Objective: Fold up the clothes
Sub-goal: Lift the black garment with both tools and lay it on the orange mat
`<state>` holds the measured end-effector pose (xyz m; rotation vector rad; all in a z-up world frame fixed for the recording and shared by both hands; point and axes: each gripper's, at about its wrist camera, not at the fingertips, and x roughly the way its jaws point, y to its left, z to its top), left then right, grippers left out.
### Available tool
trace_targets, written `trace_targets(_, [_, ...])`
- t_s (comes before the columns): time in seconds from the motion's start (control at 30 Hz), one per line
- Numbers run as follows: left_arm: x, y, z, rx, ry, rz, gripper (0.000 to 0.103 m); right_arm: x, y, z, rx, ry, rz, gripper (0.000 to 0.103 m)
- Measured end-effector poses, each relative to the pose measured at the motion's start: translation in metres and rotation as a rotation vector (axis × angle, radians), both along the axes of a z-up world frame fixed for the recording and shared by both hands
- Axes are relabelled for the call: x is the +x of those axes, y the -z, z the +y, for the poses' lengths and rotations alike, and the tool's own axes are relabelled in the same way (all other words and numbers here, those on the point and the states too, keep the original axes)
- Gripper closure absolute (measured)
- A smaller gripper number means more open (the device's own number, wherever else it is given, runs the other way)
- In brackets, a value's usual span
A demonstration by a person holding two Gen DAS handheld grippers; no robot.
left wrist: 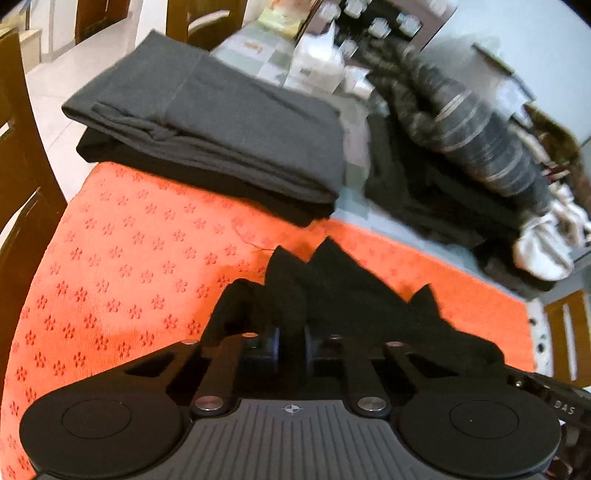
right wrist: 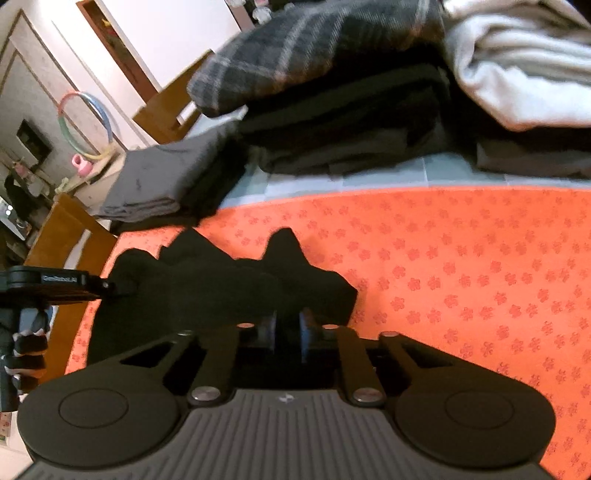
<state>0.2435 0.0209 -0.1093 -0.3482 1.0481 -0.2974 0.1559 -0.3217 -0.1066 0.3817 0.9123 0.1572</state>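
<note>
Black garment lies bunched on the orange cloth covering the tabletop; the left hand-held gripper and right hand-held gripper each pinch its fabric, jaws nearly closed.

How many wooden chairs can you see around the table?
3, maybe more hidden. In the left view, one chair stands at the left edge, one beyond the table by the folded grey clothes, and one at the right edge.
</note>
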Motion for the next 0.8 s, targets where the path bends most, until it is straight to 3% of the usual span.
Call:
trace_targets(0.2, [-0.049, -0.037, 0.015, -0.032, 0.028, -0.1, 0.092, -0.038, -0.041, 0.015, -0.009, -0.011, -0.097, 0.095])
trace_targets(0.47, [-0.144, -0.067, 0.041, -0.032, 0.124, -0.188, 0.092, -0.13, -0.084, 0.042, -0.055, -0.053, -0.198, 0.095])
trace_targets(0.67, [-0.221, -0.054, 0.054, 0.029, 0.211, -0.153, 0.092, -0.213, -0.078, 0.074, -0.121, -0.137, -0.212, 0.095])
trace_targets(0.8, [-0.26, -0.027, 0.057, 0.085, 0.259, -0.09, 0.092, -0.255, -0.049, 0.096, -0.18, -0.176, -0.154, 0.095])
